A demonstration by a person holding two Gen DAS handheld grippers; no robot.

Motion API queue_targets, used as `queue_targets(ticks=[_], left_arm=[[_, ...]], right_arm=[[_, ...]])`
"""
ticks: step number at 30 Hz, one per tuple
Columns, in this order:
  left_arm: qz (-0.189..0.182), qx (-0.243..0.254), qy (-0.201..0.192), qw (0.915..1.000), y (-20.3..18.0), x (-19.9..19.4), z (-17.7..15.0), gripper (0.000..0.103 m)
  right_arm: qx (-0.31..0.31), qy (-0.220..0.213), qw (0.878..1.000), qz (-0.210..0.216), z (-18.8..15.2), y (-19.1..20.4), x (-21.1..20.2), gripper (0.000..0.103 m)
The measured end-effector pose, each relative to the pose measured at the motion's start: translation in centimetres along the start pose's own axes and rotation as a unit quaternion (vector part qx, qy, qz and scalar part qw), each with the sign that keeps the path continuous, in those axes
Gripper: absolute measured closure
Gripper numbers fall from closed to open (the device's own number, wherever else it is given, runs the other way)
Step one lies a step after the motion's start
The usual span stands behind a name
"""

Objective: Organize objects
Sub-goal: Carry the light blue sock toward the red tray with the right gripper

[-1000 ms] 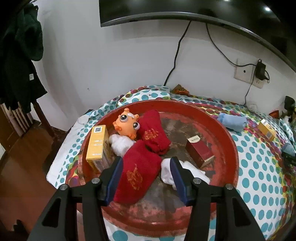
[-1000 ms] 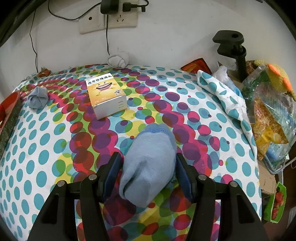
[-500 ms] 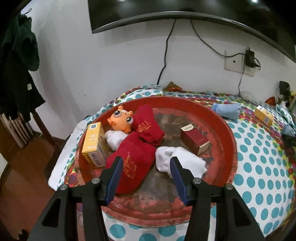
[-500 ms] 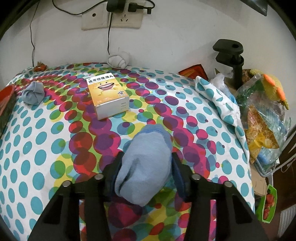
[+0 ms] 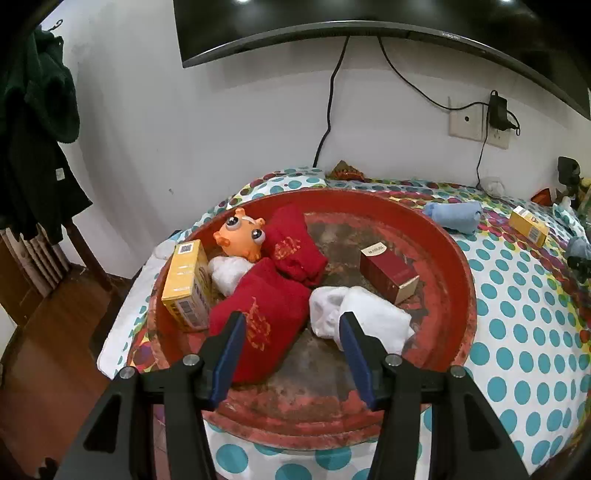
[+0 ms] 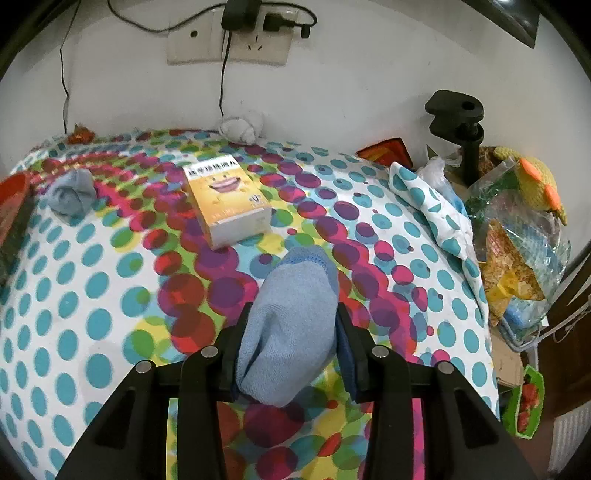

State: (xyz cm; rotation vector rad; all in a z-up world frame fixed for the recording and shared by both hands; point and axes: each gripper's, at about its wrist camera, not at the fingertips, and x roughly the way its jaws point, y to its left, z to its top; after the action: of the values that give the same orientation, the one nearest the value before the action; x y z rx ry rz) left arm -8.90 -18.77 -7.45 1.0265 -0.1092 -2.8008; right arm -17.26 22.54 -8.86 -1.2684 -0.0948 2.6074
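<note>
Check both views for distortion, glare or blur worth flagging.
Left wrist view: fisheye bends the black television's lower edge; ceiling lights glare off its screen; round red tray sharp. Right wrist view: dark corner vignetting; rolled light-blue sock sharp.

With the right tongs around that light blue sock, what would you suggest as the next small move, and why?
Probably finish the squeeze, then lift it slightly. The right tongs are closing, pads pressed on both sides of the light blue sock, which lies on the dotted tablecloth. The red tray already holds other socks, so it seems bound there.
</note>
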Motion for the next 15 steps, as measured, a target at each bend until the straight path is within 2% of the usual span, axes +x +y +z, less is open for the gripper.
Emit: queue_targets(ticks=[8, 15], left_arm=[[0.01, -0.005, 0.001, 0.9999, 0.5, 0.2, 0.0, 0.049], [0.017, -0.02, 0.009, 0.9996, 1.3, 0.7, 0.0, 0.049]], right_arm=[[0.008, -0.011, 0.999, 0.03, 0.7, 0.7, -1.4, 0.066], [-0.004, -0.028, 0.998, 0.056, 1.7, 3.1, -3.2, 0.066]])
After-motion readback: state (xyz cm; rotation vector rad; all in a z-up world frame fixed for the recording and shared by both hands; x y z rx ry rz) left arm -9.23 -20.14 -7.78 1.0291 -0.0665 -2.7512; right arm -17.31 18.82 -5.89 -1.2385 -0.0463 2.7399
